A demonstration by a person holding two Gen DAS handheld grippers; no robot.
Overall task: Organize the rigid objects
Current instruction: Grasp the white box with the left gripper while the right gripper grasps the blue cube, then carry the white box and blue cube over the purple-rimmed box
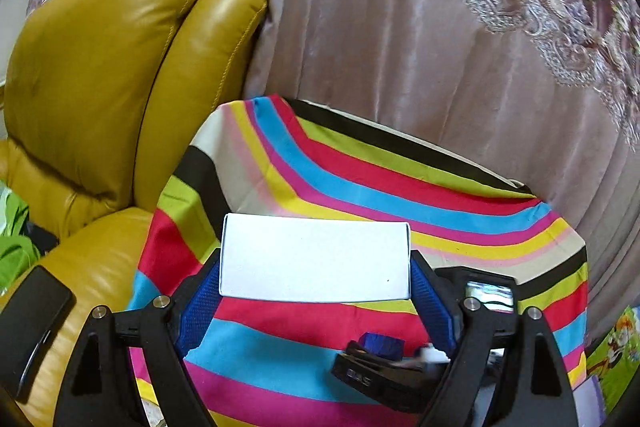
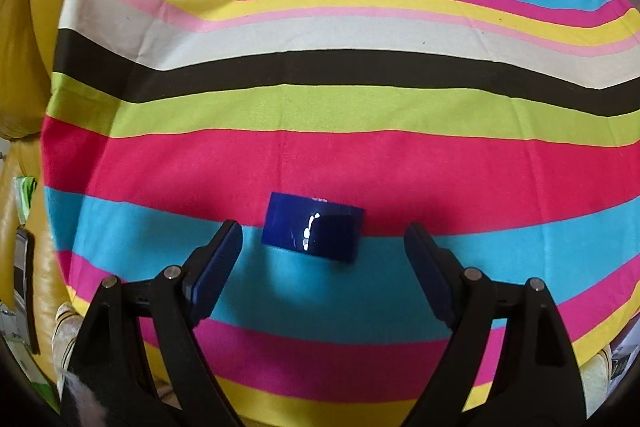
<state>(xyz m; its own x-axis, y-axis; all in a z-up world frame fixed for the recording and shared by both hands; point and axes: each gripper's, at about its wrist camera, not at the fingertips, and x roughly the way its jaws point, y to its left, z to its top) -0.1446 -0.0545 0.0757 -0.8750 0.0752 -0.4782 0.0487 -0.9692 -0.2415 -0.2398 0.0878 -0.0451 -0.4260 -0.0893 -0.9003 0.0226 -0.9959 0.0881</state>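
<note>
My left gripper [image 1: 316,291] grips the white box [image 1: 315,259] above the striped counter [image 1: 400,171], my right gripper [image 2: 322,263] hangs open, empty, over the blue block [image 2: 313,226], so sorting seems barely begun.

My white box [image 1: 315,261] covers the striped cloth [image 1: 360,179] behind it and hides the tips of my left gripper [image 1: 316,291]. Past its right finger [image 1: 434,301], my right gripper [image 1: 384,367] shows only as a smeared black shape, its jaws unreadable. The phone [image 1: 30,331] on the yellow sofa [image 1: 100,67] is cut off at the frame's edge. At the right wrist view's lower left a blurred grey patch [image 2: 82,393] intrudes, perhaps my sleeve.
</note>
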